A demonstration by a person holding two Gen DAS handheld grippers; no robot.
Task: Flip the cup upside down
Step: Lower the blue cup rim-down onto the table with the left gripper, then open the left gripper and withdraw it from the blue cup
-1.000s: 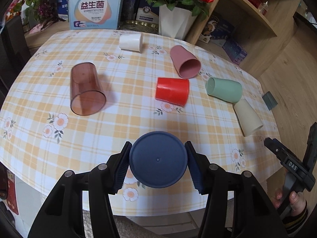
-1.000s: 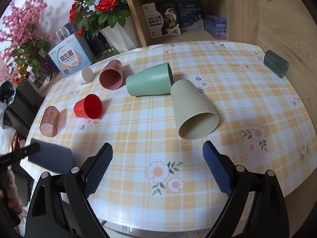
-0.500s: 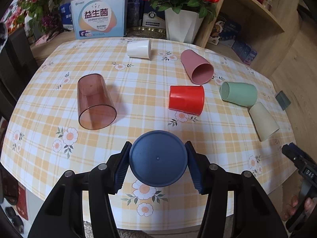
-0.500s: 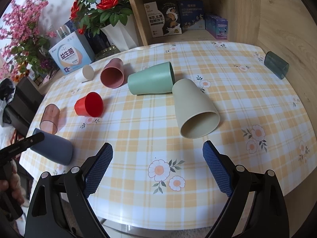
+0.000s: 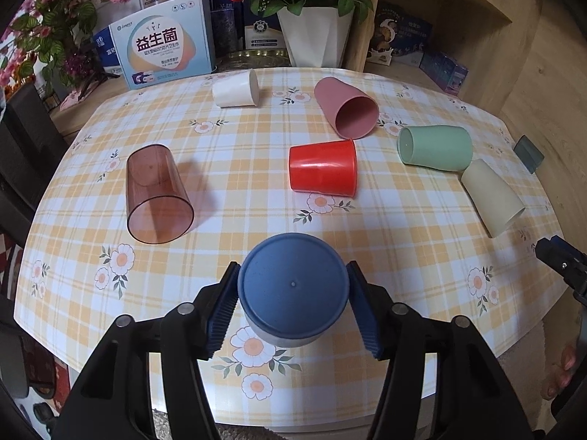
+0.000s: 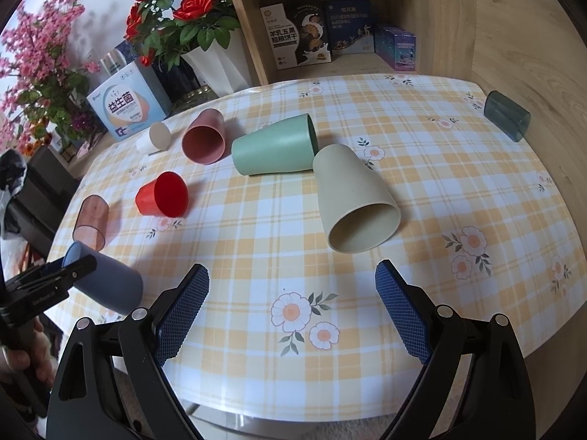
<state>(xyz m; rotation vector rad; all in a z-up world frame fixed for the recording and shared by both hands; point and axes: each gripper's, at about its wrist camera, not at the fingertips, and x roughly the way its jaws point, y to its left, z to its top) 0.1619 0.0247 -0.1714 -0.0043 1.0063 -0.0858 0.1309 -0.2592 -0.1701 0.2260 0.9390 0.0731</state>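
The blue cup (image 5: 292,289) is sitting clamped between the pads of the left gripper (image 5: 292,295) over the near edge of the checked tablecloth (image 5: 256,227), base toward the lens and tilted, so by my reading the flip is underway but the cup is not yet standing mouth-down. The right gripper (image 6: 291,315) is hovering with its jaws spread wide and holding nothing, just short of the beige cup (image 6: 354,201). The beige, green (image 6: 273,150), pink (image 6: 204,136), red (image 6: 163,195), white (image 5: 236,88) and brown translucent (image 5: 156,192) cups are all lying on their sides, so most of the work looks undone.
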